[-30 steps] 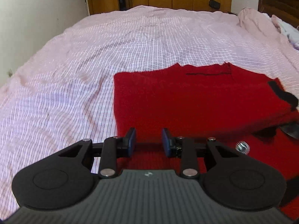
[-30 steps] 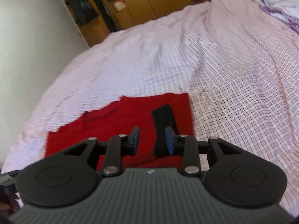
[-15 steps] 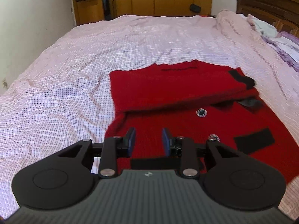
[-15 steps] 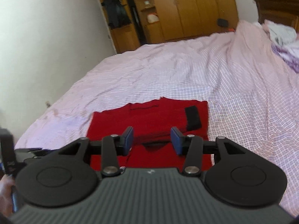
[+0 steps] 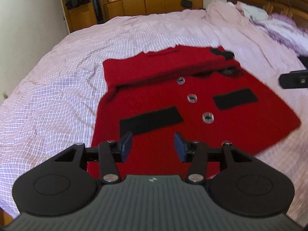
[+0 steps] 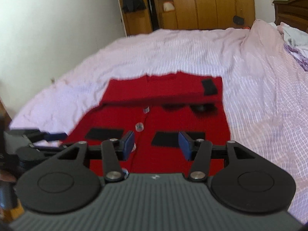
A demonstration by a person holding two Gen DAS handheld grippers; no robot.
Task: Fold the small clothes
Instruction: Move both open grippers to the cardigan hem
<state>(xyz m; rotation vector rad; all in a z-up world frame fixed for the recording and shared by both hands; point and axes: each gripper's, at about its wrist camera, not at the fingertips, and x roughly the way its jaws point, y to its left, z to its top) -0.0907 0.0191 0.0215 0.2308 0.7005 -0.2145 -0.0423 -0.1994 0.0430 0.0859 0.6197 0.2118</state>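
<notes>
Red cardigan (image 5: 192,104) lies flat below both grippers, left (image 5: 153,147) and right (image 6: 156,145), jaws wide, empty.

Red knit cardigan (image 5: 240,119) flat on the bed, front up, a row of pale buttons (image 5: 192,98) down the middle, black pocket patches (image 5: 151,120) either side, far part folded over toward the near hem — sleeve with black cuff (image 6: 209,87) lying across the fold
</notes>
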